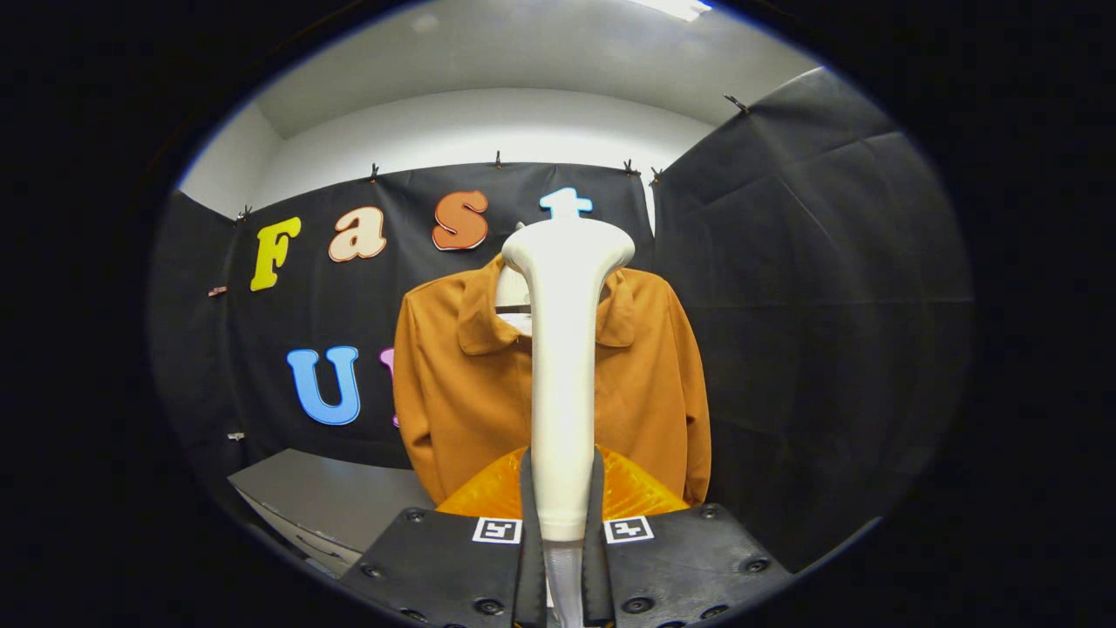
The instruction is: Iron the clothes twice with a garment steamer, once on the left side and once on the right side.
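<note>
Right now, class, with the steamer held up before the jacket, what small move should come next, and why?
Probably carry the white steamer, clamped between the fingers, forward and towards one side of the orange jacket. Its head stands before the collar at the centre, seemingly off the cloth, so neither side looks steamed.

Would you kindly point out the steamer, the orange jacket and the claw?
steamer (564,366): gripper view, middle of its white handle.
orange jacket (462,392): gripper view, front panel.
claw (563,497): gripper view, between fingertips shut on the steamer.
</note>
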`<action>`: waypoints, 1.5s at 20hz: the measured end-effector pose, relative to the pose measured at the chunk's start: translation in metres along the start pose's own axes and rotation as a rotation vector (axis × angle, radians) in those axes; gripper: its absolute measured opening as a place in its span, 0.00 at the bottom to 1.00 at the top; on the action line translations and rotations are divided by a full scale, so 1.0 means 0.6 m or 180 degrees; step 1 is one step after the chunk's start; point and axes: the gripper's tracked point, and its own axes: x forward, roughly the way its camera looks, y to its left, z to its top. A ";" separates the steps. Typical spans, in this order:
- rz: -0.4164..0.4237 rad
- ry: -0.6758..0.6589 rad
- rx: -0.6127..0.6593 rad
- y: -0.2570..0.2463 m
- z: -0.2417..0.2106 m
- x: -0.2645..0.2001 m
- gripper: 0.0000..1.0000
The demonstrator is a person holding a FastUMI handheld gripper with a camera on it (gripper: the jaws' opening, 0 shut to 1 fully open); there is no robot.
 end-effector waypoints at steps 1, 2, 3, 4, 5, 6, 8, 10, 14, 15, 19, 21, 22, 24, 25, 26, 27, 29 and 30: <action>-0.0008 0.0023 0.0015 -0.007 -0.014 0.011 0.20; -0.0023 0.0057 0.0013 -0.016 -0.030 0.021 0.20; -0.0032 0.0096 0.0019 -0.024 -0.045 0.031 0.20; -0.0030 0.0138 0.0038 -0.028 -0.059 0.041 0.20; -0.0030 0.0179 0.0053 -0.032 -0.073 0.049 0.20; -0.0029 0.0221 0.0063 -0.037 -0.087 0.057 0.20; -0.0021 0.0305 0.0112 -0.044 -0.114 0.071 0.20; -0.0027 0.0378 0.0122 -0.051 -0.141 0.076 0.20; 0.0115 0.0461 0.0210 -0.044 -0.192 0.074 0.20; 0.0106 0.0517 0.0189 -0.046 -0.210 0.075 0.20; 0.0023 0.0753 0.0150 -0.060 -0.278 0.069 0.20; -0.0019 0.0846 0.0175 -0.067 -0.302 0.066 0.20; -0.0033 0.0886 0.0179 -0.068 -0.314 0.063 0.20; -0.0053 0.0967 0.0174 -0.074 -0.333 0.053 0.20; -0.0072 0.1019 0.0176 -0.078 -0.343 0.048 0.20; -0.0098 0.1062 0.0186 -0.084 -0.355 0.043 0.20; -0.0111 0.1127 0.0211 -0.088 -0.369 0.038 0.20; -0.0149 0.1219 0.0217 -0.089 -0.388 0.032 0.20; -0.0170 0.1274 0.0205 -0.091 -0.400 0.025 0.20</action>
